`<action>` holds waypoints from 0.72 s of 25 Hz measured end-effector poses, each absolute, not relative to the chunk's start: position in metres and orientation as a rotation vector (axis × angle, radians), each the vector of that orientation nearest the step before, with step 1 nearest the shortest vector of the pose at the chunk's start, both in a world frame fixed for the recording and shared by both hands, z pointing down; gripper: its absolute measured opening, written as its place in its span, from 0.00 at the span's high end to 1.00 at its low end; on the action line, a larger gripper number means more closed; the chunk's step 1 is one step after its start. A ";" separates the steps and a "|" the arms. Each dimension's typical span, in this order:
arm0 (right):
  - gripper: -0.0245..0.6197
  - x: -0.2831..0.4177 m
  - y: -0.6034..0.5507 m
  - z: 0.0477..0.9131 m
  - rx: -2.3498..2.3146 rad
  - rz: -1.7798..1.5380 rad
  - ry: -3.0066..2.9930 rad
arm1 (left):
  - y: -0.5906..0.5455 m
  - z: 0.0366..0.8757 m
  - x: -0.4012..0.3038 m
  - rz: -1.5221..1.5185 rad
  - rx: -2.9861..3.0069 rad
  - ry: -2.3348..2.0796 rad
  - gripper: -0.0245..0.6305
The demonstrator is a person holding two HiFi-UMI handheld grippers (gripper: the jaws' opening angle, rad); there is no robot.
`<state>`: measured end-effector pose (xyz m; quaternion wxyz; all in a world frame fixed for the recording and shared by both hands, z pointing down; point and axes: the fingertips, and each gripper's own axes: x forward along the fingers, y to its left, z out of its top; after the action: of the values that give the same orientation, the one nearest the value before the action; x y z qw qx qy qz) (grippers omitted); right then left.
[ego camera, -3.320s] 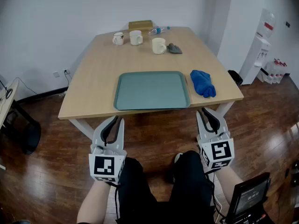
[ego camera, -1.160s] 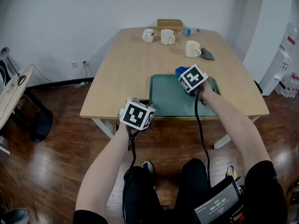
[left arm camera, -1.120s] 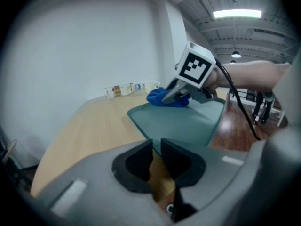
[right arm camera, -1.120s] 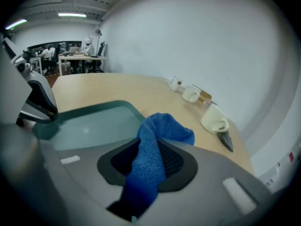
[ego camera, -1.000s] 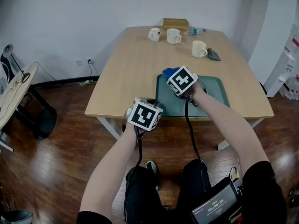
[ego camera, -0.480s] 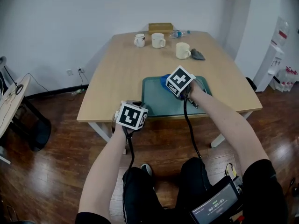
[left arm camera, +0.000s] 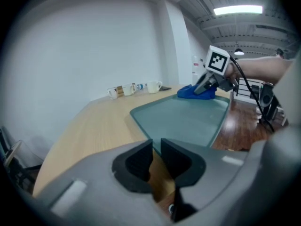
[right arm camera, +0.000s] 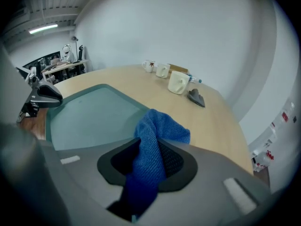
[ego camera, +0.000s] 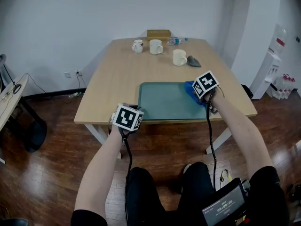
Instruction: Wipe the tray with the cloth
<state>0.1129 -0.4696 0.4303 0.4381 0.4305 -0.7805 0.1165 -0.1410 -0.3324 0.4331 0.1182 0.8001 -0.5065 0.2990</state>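
Right gripper (right arm camera: 149,149) clamped on a nubby blue terry cloth (right arm camera: 162,126), bunched at the right edge of the smooth, round-cornered teal tray (ego camera: 164,100). Left gripper (left arm camera: 156,148) jaws together, empty, at the tray's near-left corner.

The cloth (right arm camera: 153,149) between the right pads (right arm camera: 173,161) is blue and soft, with a fuzzy, looped weave. The pads are black, ribbed and matt, set in grey matt plastic. Ahead of the left fingers (left arm camera: 181,157), the tray (left arm camera: 188,119) is smooth teal plastic with a dull sheen. The table (ego camera: 113,79) under it looks like pale matt wood. The floor (ego camera: 51,168) is dark, glossy wood.
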 end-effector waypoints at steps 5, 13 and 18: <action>0.80 0.080 -0.465 0.431 1.033 0.208 -1.943 | -0.333 0.432 -0.141 0.874 2.337 -1.484 0.88; 0.80 -0.042 -0.441 0.430 0.835 0.125 -2.058 | -0.333 0.434 -0.140 0.861 2.336 -1.473 0.88; 0.80 -0.106 -0.422 0.425 0.717 0.089 -2.117 | -0.339 0.427 -0.141 0.898 2.349 -1.548 0.88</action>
<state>-0.1064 -0.4219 0.4253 0.4372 0.2884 -0.8511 0.0359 -0.1406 -0.3393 0.4271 0.0940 0.7920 -0.5217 0.3029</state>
